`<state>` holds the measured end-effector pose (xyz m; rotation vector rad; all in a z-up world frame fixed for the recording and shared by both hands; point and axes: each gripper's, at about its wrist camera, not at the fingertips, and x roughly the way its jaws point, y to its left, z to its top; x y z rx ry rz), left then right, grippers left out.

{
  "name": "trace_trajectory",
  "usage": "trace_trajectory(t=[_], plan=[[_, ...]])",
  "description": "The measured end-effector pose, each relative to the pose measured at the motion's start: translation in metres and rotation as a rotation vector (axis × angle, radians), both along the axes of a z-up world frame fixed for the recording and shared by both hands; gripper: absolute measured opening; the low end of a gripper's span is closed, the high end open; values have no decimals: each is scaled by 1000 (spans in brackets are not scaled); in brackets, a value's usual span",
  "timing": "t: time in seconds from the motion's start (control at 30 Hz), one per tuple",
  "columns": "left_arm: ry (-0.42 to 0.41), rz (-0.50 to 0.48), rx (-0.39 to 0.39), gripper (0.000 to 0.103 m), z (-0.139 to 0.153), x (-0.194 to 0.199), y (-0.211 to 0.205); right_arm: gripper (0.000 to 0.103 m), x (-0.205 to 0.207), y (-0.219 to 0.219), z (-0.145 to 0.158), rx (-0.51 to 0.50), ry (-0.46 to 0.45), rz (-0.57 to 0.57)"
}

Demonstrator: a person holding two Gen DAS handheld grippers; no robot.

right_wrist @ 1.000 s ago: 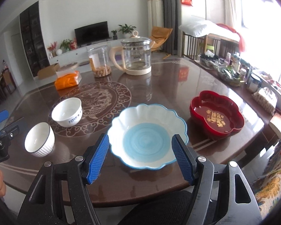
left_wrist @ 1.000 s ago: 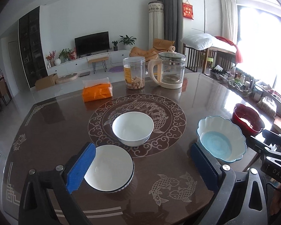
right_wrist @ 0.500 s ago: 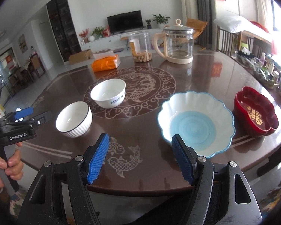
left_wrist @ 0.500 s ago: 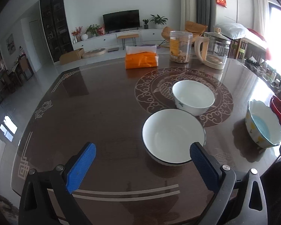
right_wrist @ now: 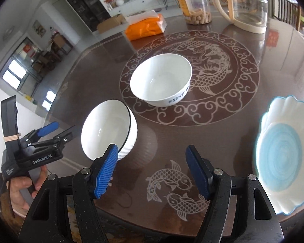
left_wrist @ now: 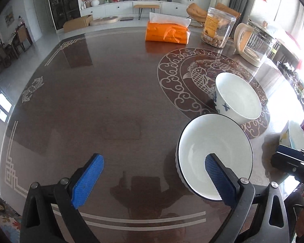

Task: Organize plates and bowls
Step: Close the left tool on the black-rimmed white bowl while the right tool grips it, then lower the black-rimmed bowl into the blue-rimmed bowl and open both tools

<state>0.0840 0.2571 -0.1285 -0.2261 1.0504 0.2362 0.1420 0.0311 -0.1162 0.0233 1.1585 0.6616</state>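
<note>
On the dark tabletop (right_wrist: 243, 133), the black-rimmed bowl (right_wrist: 109, 129) sits near the front edge, the blue-patterned bowl (right_wrist: 162, 79) on the central medallion, and the scalloped blue plate (right_wrist: 285, 154) toward the right edge. The left gripper (left_wrist: 154, 174) is spread wide, one finger seemingly over the black-rimmed bowl. The right gripper (right_wrist: 152, 170) is spread, holding nothing.

The desk (right_wrist: 243, 133) is dark, smooth and very shiny. Both white bowls (right_wrist: 162, 81) look like glossy china. Each hand-held gripper (right_wrist: 152, 174) is matt black plastic with bumpy blue pads (right_wrist: 105, 172). The far jar (left_wrist: 216, 28) is clear plastic.
</note>
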Motion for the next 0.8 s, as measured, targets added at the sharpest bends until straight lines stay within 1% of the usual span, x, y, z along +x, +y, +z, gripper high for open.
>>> trace_trajectory(t=[0.1, 0.17, 0.23, 0.27, 0.3, 0.33, 0.37, 0.43, 0.47, 0.5, 0.53, 0.57, 0.63, 0.67, 0.73, 0.8], plan=[[18, -15, 2, 96, -7, 8, -4, 72, 5, 20, -9, -24, -5, 23], [39, -30, -2, 86, -15, 15, -6, 72, 10, 33, -19, -49, 15, 38], [71, -43, -23, 68, -25, 22, -5, 70, 14, 42, -29, -60, 37, 47], [81, -48, -37, 65, -30, 25, -5, 61, 15, 47, -34, -78, 38, 53], [90, -50, -48, 56, -34, 26, -5, 48, 15, 51, -39, -88, 48, 58], [102, -53, -60, 44, -39, 27, -6, 46, 15, 53, -43, -80, 63, 62], [101, -64, -95, 41, -43, 26, -6, 46, 15, 55, -46, -76, 74, 62], [84, -72, -174, 22, -47, 24, -8, 43, 14, 58, -48, -74, 75, 68], [77, -79, -194, 17, -47, 24, -11, 40, 13, 59, -48, -71, 78, 74], [70, -75, -179, 15, -45, 24, -15, 30, 12, 59, -48, -55, 86, 81], [58, -75, -161, 15, -43, 23, -20, 22, 10, 60, -47, -37, 99, 89], [51, -76, -162, 15, -41, 22, -22, 19, 9, 62, -47, -59, 95, 81], [48, -75, -199, 14, -38, 19, -25, 17, 7, 59, -46, -78, 80, 64], [45, -79, -208, 14, -36, 17, -27, 15, 8, 53, -46, -60, 92, 46], [39, -102, -214, 14, -30, 14, -38, 14, 15, 36, -40, 6, 123, 3], [26, -129, -214, 14, -21, 12, -53, 14, 11, 22, -26, 22, 93, -18]])
